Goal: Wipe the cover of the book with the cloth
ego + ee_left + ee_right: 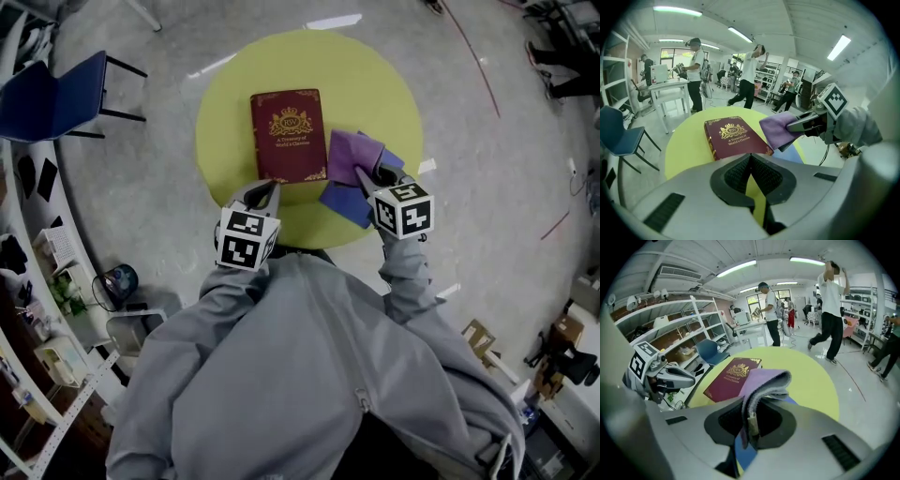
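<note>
A dark red book with gold print lies shut, cover up, near the middle of a round yellow worktop. The right gripper has its fingers clamped on a folded purple cloth, which bulges out ahead of them at the book's right edge; whether it touches the cover cannot be told. A blue layer shows under the purple, lying on the worktop and hanging below the fingers; whether it belongs to the same cloth is unclear. The left gripper sits at the book's near edge, its fingers together with nothing between them. A blue chair stands on the floor left of the worktop, and people stand among shelves further back in the room
</note>
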